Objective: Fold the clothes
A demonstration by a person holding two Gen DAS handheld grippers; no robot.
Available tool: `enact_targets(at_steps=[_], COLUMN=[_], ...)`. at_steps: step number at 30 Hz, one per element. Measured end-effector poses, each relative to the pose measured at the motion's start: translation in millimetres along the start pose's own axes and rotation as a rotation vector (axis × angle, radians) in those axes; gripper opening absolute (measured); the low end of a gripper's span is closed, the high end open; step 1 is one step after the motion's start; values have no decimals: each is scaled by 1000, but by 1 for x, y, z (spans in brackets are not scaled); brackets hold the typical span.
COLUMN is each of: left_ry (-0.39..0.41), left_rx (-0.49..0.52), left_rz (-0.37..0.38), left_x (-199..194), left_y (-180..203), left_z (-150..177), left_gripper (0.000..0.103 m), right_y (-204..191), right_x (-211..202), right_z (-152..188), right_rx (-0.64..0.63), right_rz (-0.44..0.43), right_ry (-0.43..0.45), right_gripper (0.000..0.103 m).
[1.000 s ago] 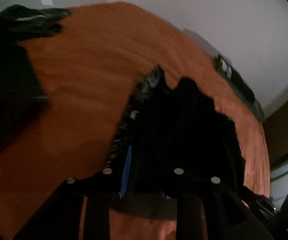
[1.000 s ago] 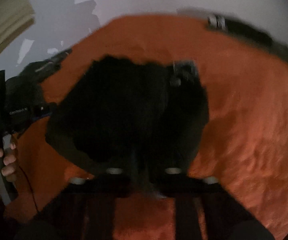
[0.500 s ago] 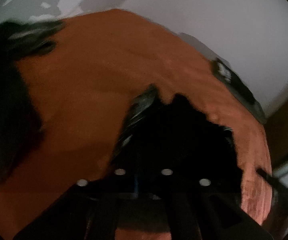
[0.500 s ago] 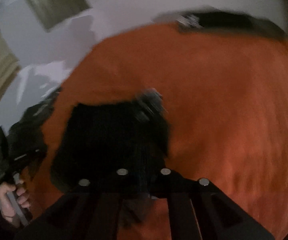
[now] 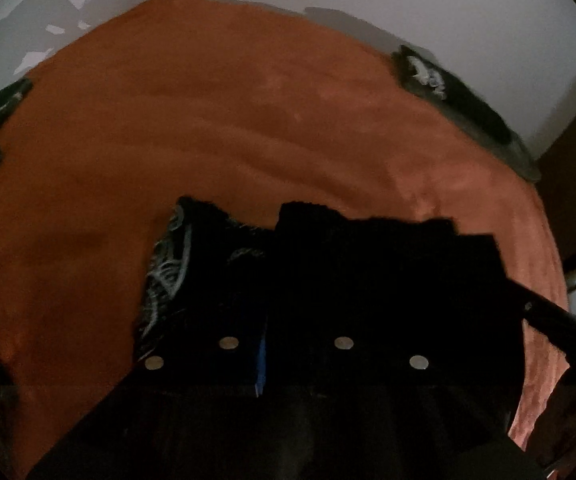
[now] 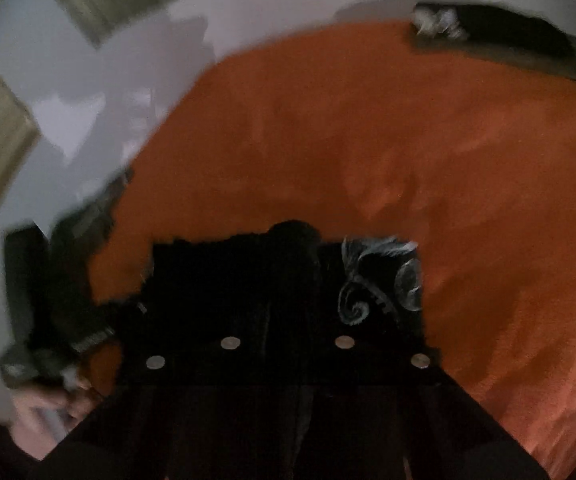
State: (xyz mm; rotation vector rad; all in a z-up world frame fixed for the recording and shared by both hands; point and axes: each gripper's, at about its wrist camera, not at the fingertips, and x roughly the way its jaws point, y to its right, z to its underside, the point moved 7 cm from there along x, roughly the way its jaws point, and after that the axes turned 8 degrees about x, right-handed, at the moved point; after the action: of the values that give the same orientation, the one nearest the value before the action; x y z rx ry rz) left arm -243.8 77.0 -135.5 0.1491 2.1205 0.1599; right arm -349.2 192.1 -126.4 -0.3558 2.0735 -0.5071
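From the left wrist we see our left gripper (image 5: 285, 344) closing on the black garment (image 5: 368, 280), now lower over the orange blanket (image 5: 247, 120) than a second ago, and from the right wrist our right gripper (image 6: 285, 344) closing on it too, so the fold is travelling.

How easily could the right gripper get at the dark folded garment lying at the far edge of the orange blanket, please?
Probably not yet: the right gripper is closing on the black patterned garment, though bare orange blanket lies open towards the dark folded garment.
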Motion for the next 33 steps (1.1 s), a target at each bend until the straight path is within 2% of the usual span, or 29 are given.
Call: enact_targets(at_steps=[4,9,12,15,18,20,24,26,30,33], left_ry=[-39,-23,2,55,81,81,69,64,64,62], left_rx=[9,-29,-43,-40,-28,-13,-15,-40,-123,-222], left_rz=[-51,-87,-99,-103,-99,-100,-108,-117,-111,-134], left_x=[21,19,-6,-41,-66,-75,-82,-89,-100,-101], left_y=[2,0,-1,-1,2,5,11,8,-3,-10], left_z=[2,5,9,22,41,52,67,83,126,159], left_gripper=[15,23,26,31,35,35,35,35,37,37], right_y=[19,30,28,18,-9,-35,-63,-63,-31,-18], right_x=[33,32,9,-34,-69,-82,-73,-60,-29,-28], right_z=[7,7,11,20,47,76,122,136,140,136], right_rx=[-46,-25,-8,-1,-104,-201,-301,-337,-288,-196], right_rz=[69,-35,-40,-61,-34,-20,-26,5,103,81], right_ry=[-77,-70,-72,-10,52,61,1,-20,-48,-87], right_gripper=[14,22,24,25,25,25,25,25,25,25])
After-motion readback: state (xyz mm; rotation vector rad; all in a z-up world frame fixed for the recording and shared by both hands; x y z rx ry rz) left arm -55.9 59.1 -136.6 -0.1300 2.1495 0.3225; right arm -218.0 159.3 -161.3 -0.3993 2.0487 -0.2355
